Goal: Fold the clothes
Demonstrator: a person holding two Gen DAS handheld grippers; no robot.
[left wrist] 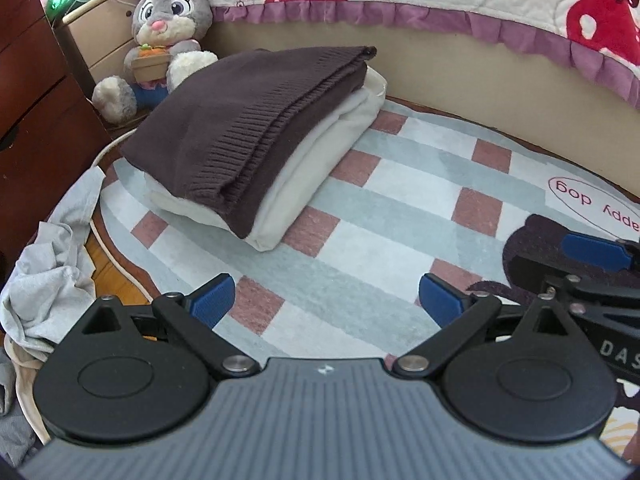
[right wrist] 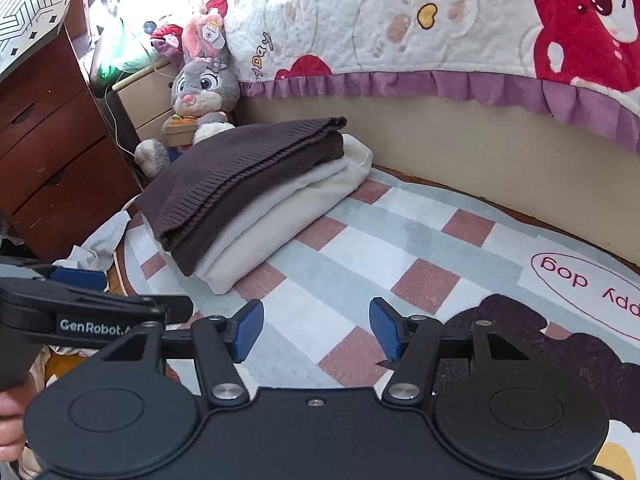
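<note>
- Folded brown sweater (left wrist: 224, 128) lies on the folded cream garment (left wrist: 320, 168), stacked on the checked rug (left wrist: 400, 184).
- Left gripper (left wrist: 326, 300): fingers wide, empty.
- Right gripper (right wrist: 316, 328): fingers apart, empty.
- Crumpled grey clothes (left wrist: 48, 280) beside the rug.

Left tool (left wrist: 326, 300) tilted downward, blue pads spread wide with nothing between them, right tool (right wrist: 316, 328) side by side with it, also angled down, pads partly apart and empty, part of a hand (right wrist: 10, 428) at its lower left edge
</note>
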